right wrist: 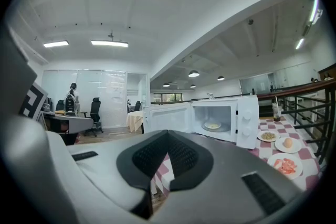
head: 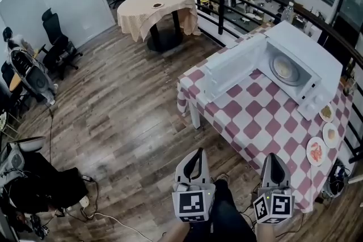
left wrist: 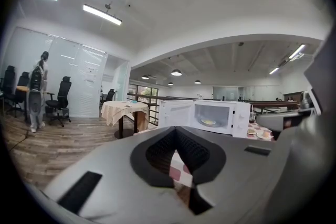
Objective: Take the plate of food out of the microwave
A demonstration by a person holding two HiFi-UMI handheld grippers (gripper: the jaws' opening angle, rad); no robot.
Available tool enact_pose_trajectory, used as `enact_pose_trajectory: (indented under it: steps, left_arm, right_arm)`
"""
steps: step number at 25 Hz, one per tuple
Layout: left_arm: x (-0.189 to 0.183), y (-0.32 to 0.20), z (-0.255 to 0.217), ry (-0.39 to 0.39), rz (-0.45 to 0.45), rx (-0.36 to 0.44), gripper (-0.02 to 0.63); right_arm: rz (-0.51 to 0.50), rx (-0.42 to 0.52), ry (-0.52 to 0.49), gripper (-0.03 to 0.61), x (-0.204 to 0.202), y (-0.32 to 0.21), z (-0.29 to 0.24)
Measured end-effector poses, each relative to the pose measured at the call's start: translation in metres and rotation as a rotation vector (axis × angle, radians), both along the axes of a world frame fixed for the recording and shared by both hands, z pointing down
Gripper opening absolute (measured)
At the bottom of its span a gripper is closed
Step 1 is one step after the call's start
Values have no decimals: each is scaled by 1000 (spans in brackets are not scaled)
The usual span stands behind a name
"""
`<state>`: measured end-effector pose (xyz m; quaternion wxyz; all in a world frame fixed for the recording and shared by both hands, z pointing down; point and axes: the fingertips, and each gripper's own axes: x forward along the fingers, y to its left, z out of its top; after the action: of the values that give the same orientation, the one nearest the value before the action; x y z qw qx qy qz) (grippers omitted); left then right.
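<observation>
Jaws on your left gripper [head: 195,153] and right gripper [head: 274,157] are closed together and empty, above the wood floor [head: 125,105]. Ahead, the checkered tabletop [head: 255,122] carries the open microwave [head: 309,54]. The plate of food [head: 282,69] lies inside it, well beyond both jaws.

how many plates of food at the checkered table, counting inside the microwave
4. One plate inside the open microwave; three in a row on the tablecloth beside it: far plate, middle plate, near plate. Others may hide behind the microwave.
</observation>
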<state>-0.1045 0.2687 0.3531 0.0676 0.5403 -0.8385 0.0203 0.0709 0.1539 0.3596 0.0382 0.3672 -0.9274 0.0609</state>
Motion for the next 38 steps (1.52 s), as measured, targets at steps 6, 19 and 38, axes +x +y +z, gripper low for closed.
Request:
enact_pose_trajectory:
  steps: [6,19,38]
  left_arm:
    - [-19,-58,7,-2,31,-13,14]
    - [-37,-179,2,-10,133,-40,14]
    - [-28,-280,8,10,200,-82,14]
  right_arm:
    - [20,-14,10,-8,-18,-49,9]
    - [90,-45,1,-8,-38,-148,9]
    - [151,-93,-24,-8,-27,-240,21]
